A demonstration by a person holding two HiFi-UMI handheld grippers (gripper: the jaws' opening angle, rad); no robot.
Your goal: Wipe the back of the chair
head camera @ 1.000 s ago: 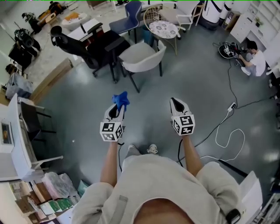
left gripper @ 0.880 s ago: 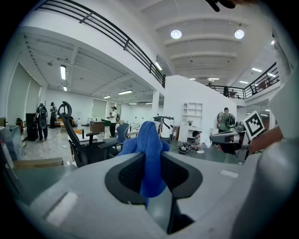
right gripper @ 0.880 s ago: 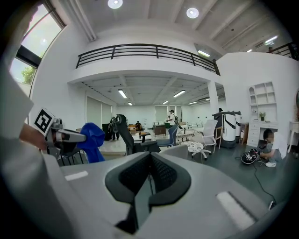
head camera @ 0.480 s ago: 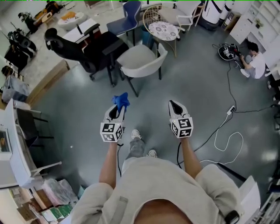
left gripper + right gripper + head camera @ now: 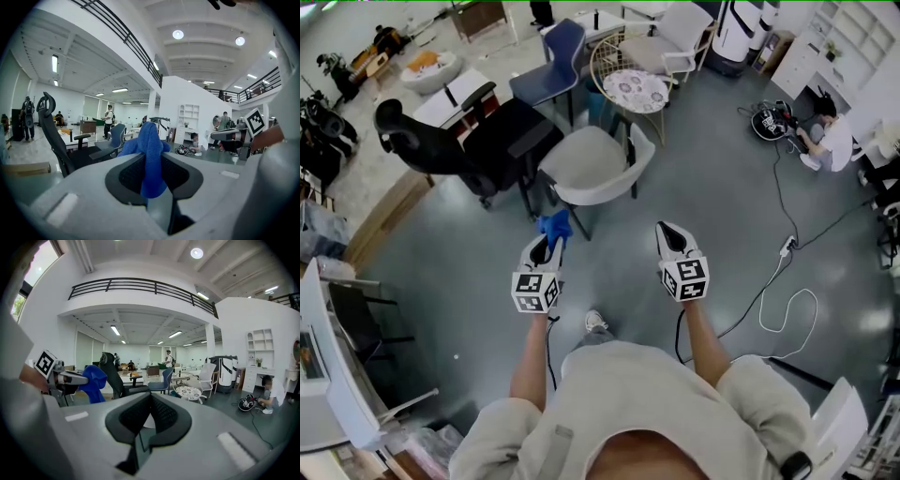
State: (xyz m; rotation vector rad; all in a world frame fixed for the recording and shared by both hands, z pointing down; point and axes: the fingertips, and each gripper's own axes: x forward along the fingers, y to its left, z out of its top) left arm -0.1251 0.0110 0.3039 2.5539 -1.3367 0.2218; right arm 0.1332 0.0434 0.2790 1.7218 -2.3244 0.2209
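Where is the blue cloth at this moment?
In the head view the blue cloth is left of centre, clamped between the jaws of the left hand-held gripper, with the white chair just ahead of it.

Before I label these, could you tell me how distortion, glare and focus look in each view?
Head view: strong wide-angle bend, pale sheen on the floor, cloth sharp. Left gripper view: dark round border, ceiling lights flare, foreground soft. Right gripper view: same border, window washed out.
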